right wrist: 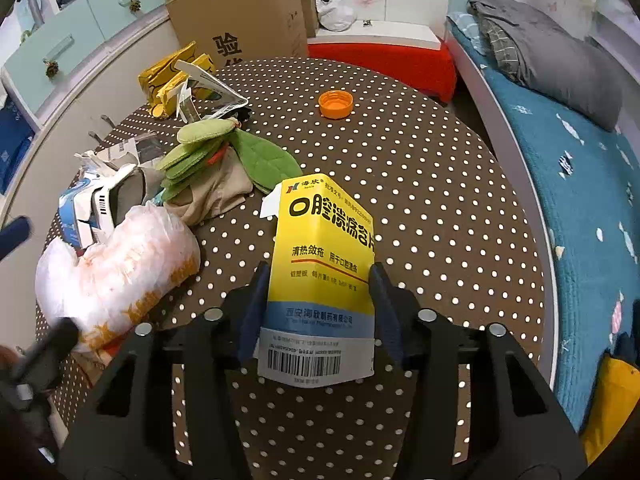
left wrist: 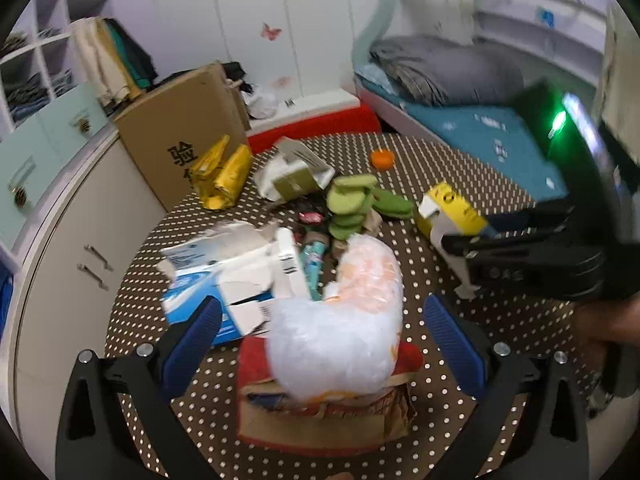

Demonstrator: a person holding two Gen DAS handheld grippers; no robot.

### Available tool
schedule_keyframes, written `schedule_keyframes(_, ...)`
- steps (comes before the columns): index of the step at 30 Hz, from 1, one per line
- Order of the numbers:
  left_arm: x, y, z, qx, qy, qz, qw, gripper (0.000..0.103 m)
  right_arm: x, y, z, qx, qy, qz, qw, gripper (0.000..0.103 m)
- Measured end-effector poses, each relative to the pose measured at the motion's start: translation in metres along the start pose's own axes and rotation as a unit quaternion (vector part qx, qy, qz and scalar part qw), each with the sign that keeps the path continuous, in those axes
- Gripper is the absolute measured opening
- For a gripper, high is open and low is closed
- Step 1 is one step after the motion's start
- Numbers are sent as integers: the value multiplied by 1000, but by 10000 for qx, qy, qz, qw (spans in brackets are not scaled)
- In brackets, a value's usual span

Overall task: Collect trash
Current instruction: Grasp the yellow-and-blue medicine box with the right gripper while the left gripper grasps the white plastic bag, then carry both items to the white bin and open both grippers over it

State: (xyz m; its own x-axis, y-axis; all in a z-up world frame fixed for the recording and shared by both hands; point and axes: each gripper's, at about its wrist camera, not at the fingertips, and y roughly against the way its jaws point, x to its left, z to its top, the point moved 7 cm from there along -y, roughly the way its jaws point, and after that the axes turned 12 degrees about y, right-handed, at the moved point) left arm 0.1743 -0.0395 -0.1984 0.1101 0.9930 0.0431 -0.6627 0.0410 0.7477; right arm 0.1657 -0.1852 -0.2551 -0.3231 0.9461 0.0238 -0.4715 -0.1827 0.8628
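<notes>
Yellow medicine box (right wrist: 324, 264), low in the frame's centre, sits pinched between the right gripper (right wrist: 318, 300) pads over the polka-dot tablecloth (right wrist: 440, 184). Left gripper (left wrist: 320, 332) spreads wide around the white plastic bag (left wrist: 340, 320), untouched. Next: likely lift the box away, then close on the bag.

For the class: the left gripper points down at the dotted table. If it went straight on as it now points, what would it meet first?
Most likely the white plastic bag, which lies between the open fingers of the left gripper and atop the red packet. Depth is hard to judge.
</notes>
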Motion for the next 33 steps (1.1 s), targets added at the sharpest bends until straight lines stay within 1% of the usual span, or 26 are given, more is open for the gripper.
schedule_keyframes(2, -6, -10, -1, 89, -178, 49, 9998, 99, -9, 4, -4, -41, -99, 30, 9999, 47)
schedule_keyframes(3, -9, -14, -2, 122, -236, 43, 9996, 94, -13, 6, -6, -66, -160, 47, 9998, 46)
schedule_keyframes(4, -12, -18, -3, 191, -274, -25, 9994, 86, -18, 8, -7, -105, -244, 100, 9996, 46)
schedule_keyframes(5, -14, -23, -6, 346, -266, -103, 9990, 66, -23, 9, -8, -158, -340, 175, 9991, 46)
schedule_keyframes(6, -16, -28, -8, 486, -222, -196, 9984, 57, -29, 13, -9, -219, -446, 247, 9985, 46)
schedule_keyframes(7, -16, -30, -8, 530, -196, -249, 9981, 53, -34, 16, -10, -282, -511, 281, 9979, 46)
schedule_keyframes(8, -18, -31, -9, 538, -189, -294, 9979, 46, -37, 18, -9, -320, -538, 300, 9976, 46)
schedule_keyframes(9, -19, -32, -9, 537, -196, -316, 9979, 43, -41, 22, -9, -385, -595, 353, 9969, 46)
schedule_keyframes(12, -22, -29, -6, 459, -93, -457, 9979, 39, -52, 31, -9, -536, -767, 468, 9945, 46)
schedule_keyframes(14, -23, -24, 0, 374, -7, -529, 9979, 39, -59, 37, -9, -642, -895, 547, 9924, 46)
schedule_keyframes(18, -29, -11, 12, 185, 230, -695, 9971, 38, -85, 51, -9, -880, -1191, 669, 9867, 46)
schedule_keyframes(20, -35, -5, 19, 87, 335, -789, 9963, 38, -101, 56, -11, -973, -1337, 631, 9842, 46)
schedule_keyframes(24, -51, 2, 34, -115, 461, -949, 9944, 39, -148, 61, -24, -1072, -1764, 428, 9775, 46)
schedule_keyframes(28, -66, -2, 45, -174, 502, -1058, 9930, 39, -202, 49, -49, -941, -2247, 151, 9698, 46)
schedule_keyframes(31, -78, -8, 47, -124, 519, -1147, 9920, 38, -237, 26, -71, -714, -2628, 48, 9622, 46)
schedule_keyframes(33, -86, -10, 48, -77, 498, -1196, 9915, 39, -259, 1, -89, -448, -2857, -51, 9573, 46)
